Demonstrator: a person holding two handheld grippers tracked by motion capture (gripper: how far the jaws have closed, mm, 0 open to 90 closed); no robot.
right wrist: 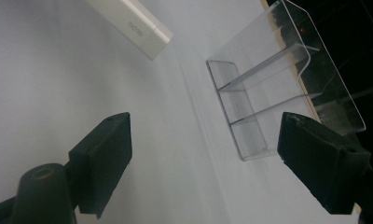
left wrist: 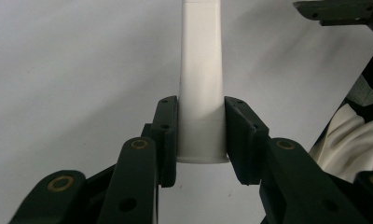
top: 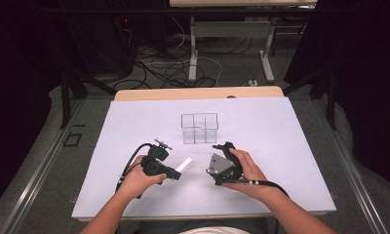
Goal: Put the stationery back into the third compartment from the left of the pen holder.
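A white flat-sided tube (left wrist: 201, 70) is clamped near its end between the pads of my left gripper (left wrist: 201, 135). In the high view the left gripper (top: 176, 171) holds this tube (top: 185, 164) low over the white sheet, pointing right and away. My right gripper (top: 211, 158) hovers just right of the tube's free end, jaws wide apart and empty. The right gripper (right wrist: 203, 135) looks past the tube's capped tip (right wrist: 133, 25) toward a clear plastic organiser (right wrist: 278, 93) with several compartments. That organiser (top: 199, 128) stands upright and empty behind both grippers.
A white sheet (top: 134, 195) covers the tabletop, with a wooden edge (top: 198, 92) showing at the far side. Beyond the table are cables on the floor and the legs of another desk (top: 193, 58). Dark frame posts stand at both sides.
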